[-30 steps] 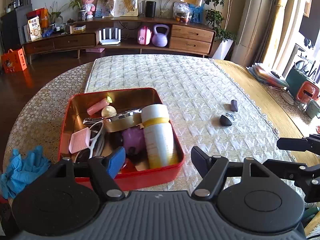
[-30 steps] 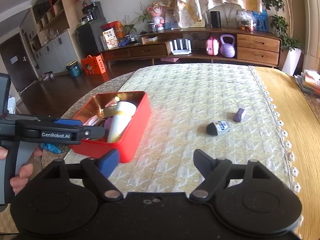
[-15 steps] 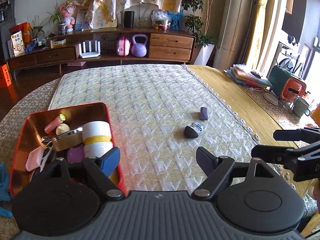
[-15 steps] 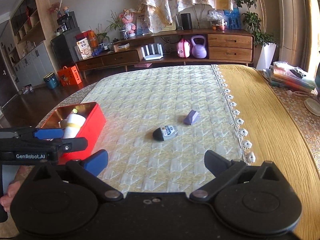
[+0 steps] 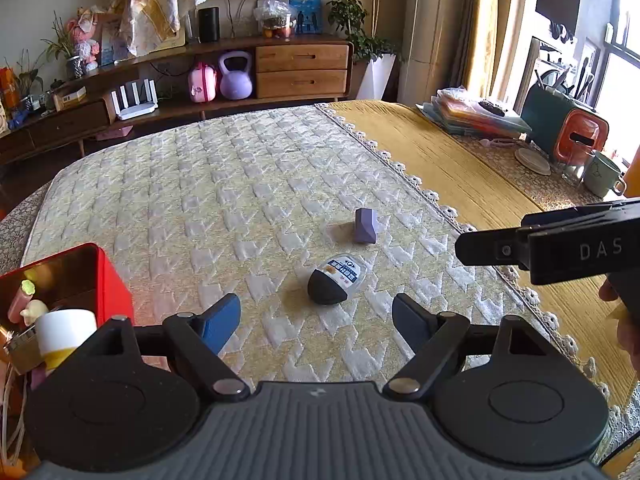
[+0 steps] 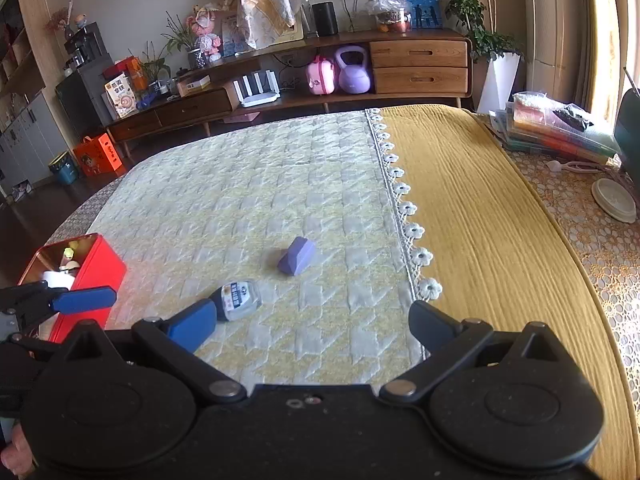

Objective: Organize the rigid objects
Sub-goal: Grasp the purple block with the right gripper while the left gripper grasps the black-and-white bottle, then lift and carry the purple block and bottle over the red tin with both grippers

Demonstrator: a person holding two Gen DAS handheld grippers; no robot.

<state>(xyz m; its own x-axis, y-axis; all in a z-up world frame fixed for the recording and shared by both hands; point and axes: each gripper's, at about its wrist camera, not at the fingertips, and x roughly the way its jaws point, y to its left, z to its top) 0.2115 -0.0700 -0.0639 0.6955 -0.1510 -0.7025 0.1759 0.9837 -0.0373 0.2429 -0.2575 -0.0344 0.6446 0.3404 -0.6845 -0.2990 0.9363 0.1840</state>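
A small clear bottle with a black cap (image 5: 334, 280) lies on its side on the quilted cloth, just ahead of my open, empty left gripper (image 5: 316, 318). It also shows in the right wrist view (image 6: 236, 300). A purple block (image 5: 366, 226) lies just beyond it (image 6: 297, 256). The red tin (image 5: 106, 276) with several items inside stands at the left (image 6: 98, 264). My right gripper (image 6: 310, 326) is open and empty, short of the purple block, to the right of the bottle.
The quilted cloth (image 5: 224, 184) ends at a lace edge (image 6: 404, 208), with yellow cloth (image 6: 480, 216) to its right. Stacked folders (image 5: 472, 116), a mug (image 5: 604, 174) and a coaster (image 6: 614, 200) sit at the far right. A sideboard (image 6: 416, 68) stands behind.
Both grippers have swung right, away from the red tin, toward the bottle and purple block. The tin has slid to the left edge of both views. Both grippers stay open.
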